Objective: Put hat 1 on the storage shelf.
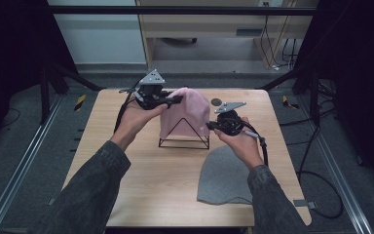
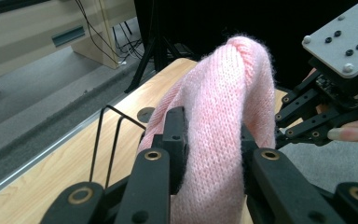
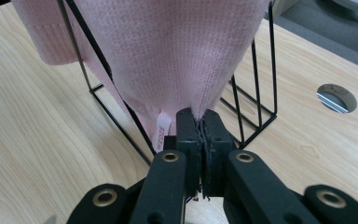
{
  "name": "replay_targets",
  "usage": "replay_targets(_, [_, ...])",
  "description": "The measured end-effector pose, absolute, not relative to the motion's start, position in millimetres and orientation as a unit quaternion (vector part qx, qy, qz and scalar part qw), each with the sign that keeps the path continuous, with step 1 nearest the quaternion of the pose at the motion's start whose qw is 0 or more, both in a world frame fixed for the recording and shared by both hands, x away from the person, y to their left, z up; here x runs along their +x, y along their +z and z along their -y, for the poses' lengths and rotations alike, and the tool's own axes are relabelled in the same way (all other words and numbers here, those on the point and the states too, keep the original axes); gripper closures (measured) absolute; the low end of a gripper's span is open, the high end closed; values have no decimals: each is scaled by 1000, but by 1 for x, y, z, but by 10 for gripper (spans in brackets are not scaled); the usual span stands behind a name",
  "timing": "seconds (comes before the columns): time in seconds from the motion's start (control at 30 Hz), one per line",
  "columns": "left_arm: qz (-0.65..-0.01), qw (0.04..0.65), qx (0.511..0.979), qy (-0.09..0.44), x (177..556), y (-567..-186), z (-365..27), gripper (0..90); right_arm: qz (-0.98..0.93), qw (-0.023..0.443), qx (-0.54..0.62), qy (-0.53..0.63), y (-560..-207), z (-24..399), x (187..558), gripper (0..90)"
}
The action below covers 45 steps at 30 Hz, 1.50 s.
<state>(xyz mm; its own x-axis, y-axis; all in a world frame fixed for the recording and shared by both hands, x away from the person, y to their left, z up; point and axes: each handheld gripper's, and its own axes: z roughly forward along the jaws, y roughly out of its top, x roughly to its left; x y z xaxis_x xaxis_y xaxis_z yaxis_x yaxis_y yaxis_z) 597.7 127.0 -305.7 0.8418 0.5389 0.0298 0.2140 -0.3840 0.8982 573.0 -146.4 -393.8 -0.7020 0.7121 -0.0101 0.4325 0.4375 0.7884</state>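
- High view: we're draping the pink beanie [image 1: 187,113] over the wire stand [image 1: 184,139].
- Left gripper [image 1: 168,101] clamps its top, right gripper [image 1: 213,125] pinches the hem.
- Next, probably tug down evenly.

Both grippers hold a pink hat [image 1: 187,114] over a wire stand [image 1: 184,141].

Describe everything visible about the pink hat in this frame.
The pink hat is a soft, fuzzy knit beanie draped over a black wire stand near the table's far middle. A small pink label hangs at its lower edge. The left claw pinches a thick fold near its top; the right claw is shut on its lower hem, pulling the fabric taut.
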Motion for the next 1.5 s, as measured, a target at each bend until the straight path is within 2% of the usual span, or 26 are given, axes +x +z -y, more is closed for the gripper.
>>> replay_targets(0.7, [-242,495,823,138,591,-334,-127,746,-832,153,360,393,-420,146,572,869])
replay_targets(0.77, [-245,493,824,136,592,-336,-127,745,-833,151,362,390,-422,148,571,814])
replay_targets(0.8, [-245,493,824,136,592,-336,-127,745,-832,154,366,387,-422,149,570,814])
replay_targets(0.83, [-248,491,824,132,593,-340,-128,744,-830,156,369,387,-422,151,569,725])
replay_targets(0.9, [-250,491,824,130,593,-341,-128,744,-829,158,369,389,-421,154,567,718])
replay_targets(0.93, [-252,488,826,127,594,-345,-128,743,-829,156,370,390,-418,160,563,667])
replay_targets(1.13, [-256,486,826,124,592,-348,-129,720,-825,174,382,378,-412,181,553,546])
replay_targets(1.27, [-255,483,829,120,589,-349,-131,653,-820,186,398,366,-413,197,549,472])
replay_targets(1.43, [-255,485,827,122,584,-349,-134,578,-812,189,418,361,-414,211,548,422])
replay_targets(1.5, [-255,484,828,127,582,-348,-136,518,-805,193,432,357,-416,219,548,392])
